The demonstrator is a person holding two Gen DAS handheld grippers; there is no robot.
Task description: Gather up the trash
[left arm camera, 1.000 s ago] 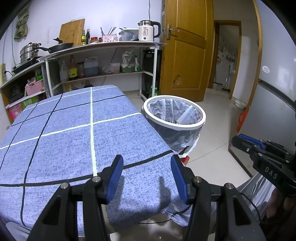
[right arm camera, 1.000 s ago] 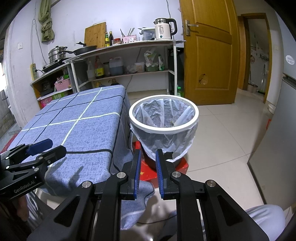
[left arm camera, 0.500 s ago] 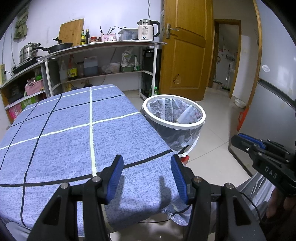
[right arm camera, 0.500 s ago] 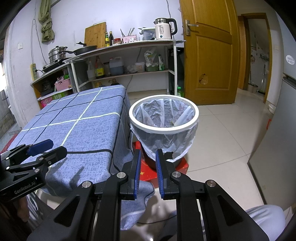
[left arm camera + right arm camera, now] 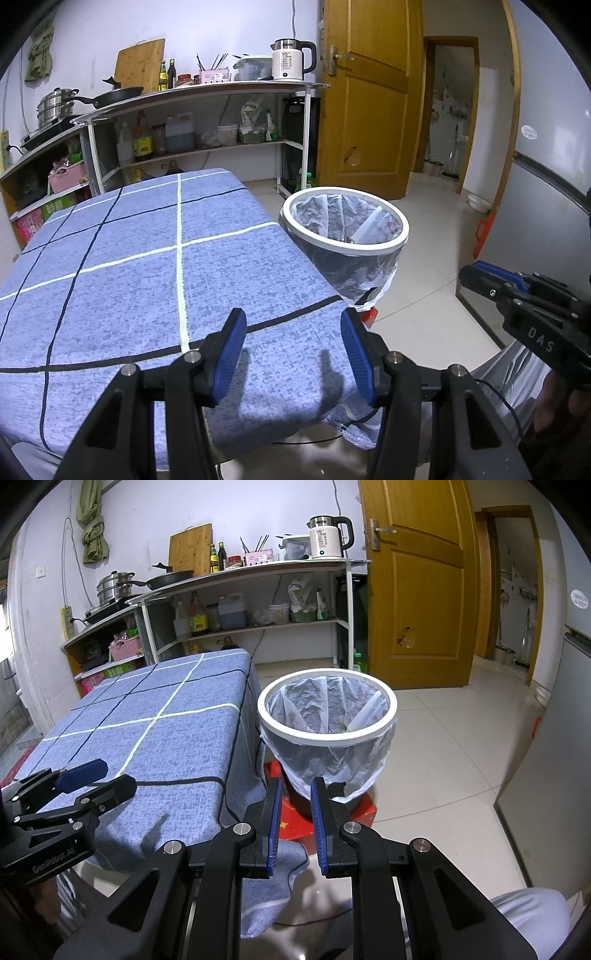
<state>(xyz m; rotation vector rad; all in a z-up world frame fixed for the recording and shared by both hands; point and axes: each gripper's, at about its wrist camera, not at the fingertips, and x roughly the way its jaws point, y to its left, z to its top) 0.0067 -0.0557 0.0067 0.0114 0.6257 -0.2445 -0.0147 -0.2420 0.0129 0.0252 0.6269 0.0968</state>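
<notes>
A trash bin [image 5: 347, 232] with a white rim and a clear plastic liner stands on a red box [image 5: 291, 827] on the floor, right of the table; it also shows in the right wrist view [image 5: 327, 720]. Something small lies inside it at the bottom. My left gripper [image 5: 293, 332] is open and empty above the near edge of the table. My right gripper [image 5: 297, 801] is open with a narrow gap, empty, held in front of the bin. No loose trash shows on the blue checked tablecloth [image 5: 147, 266].
A metal shelf unit [image 5: 199, 118] with bottles, pans and a kettle stands behind the table. A wooden door [image 5: 369, 110] is at the back right, a grey fridge [image 5: 546, 206] at the far right. A cable [image 5: 229, 797] hangs over the table's corner.
</notes>
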